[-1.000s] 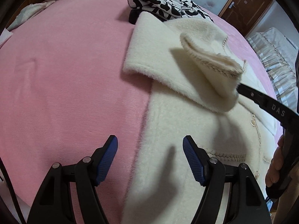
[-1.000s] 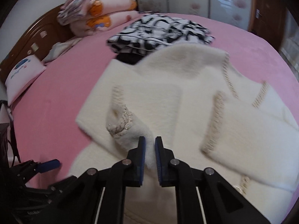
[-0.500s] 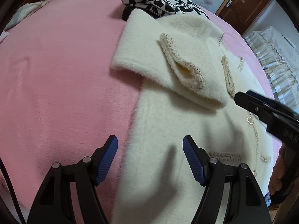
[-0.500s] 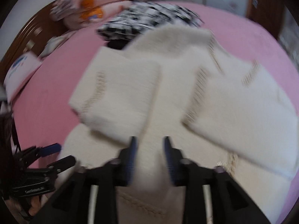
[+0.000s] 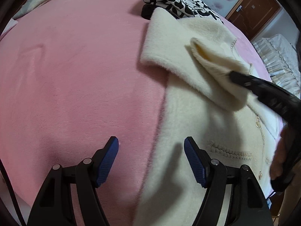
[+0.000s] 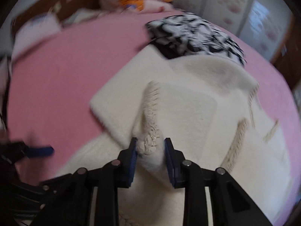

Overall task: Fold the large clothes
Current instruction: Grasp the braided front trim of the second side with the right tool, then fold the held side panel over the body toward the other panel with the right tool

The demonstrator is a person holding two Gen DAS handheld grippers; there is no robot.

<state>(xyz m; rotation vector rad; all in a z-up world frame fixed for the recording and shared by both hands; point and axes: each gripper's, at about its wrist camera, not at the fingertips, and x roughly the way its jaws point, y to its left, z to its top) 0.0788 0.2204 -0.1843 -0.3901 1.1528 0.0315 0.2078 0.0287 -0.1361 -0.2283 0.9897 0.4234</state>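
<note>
Your right claw (image 6: 149, 149) has just been closing round the trimmed sleeve cuff (image 6: 150, 141) of the cream coat (image 5: 197, 131) spread on the pink bed (image 5: 75, 75). The sleeve runs away from you across the chest. Your left claw (image 5: 151, 160) gapes empty astride the coat's near edge.

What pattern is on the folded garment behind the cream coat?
Black-and-white blotches on the folded garment; clearest in left wrist view.

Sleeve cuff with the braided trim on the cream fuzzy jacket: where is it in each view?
Left wrist: sleeve cuff upper right, ahead of the right gripper.
Right wrist: cuff lower centre, between that gripper's fingers.
Shared landmark: black-and-white patterned garment.
</note>
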